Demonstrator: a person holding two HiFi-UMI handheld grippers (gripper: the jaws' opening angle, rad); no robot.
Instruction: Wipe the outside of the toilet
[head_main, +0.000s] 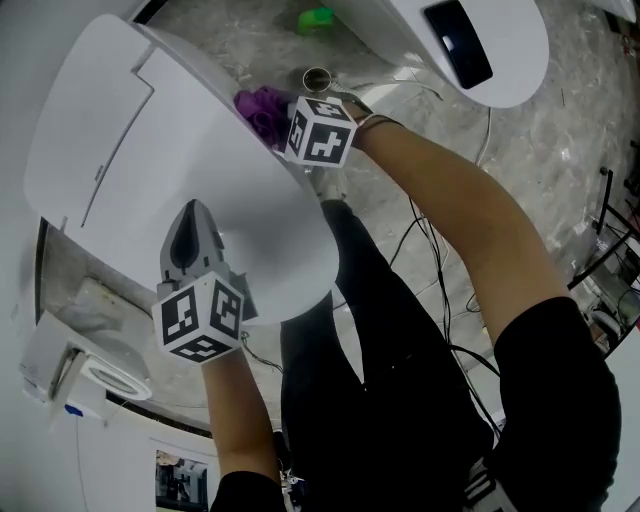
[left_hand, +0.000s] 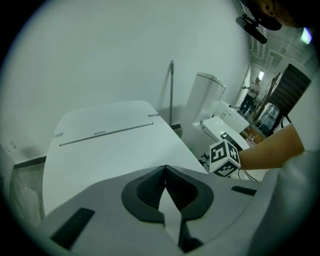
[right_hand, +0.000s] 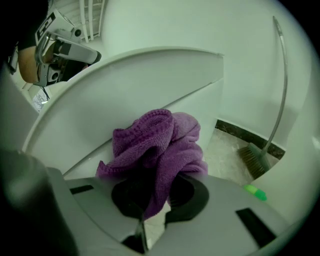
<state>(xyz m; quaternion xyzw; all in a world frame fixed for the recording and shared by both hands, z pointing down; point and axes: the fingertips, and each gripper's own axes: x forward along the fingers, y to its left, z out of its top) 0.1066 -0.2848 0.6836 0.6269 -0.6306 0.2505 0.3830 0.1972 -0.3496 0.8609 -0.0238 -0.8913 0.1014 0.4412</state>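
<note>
**Purple cloth (right_hand: 159, 142) held against the side of the toilet (head_main: 190, 150)**

The white toilet stands with its lid down and fills the left half of the head view. The cloth is bunched against the toilet's outer side, just below the edge of the lid. The right gripper (right_hand: 150, 197) has its jaws clamped on the cloth, whose folds spill out in front of them. The left gripper (left_hand: 165, 172) has its jaws pressed together at the tips with nothing between them, and it sits over the front of the lid. On the marbled floor beyond, a long-handled brush (right_hand: 255, 160) leans at the wall, with a small green object (right_hand: 255, 191) nearby. A second toilet (head_main: 500, 60) stands just beside the first.
</note>
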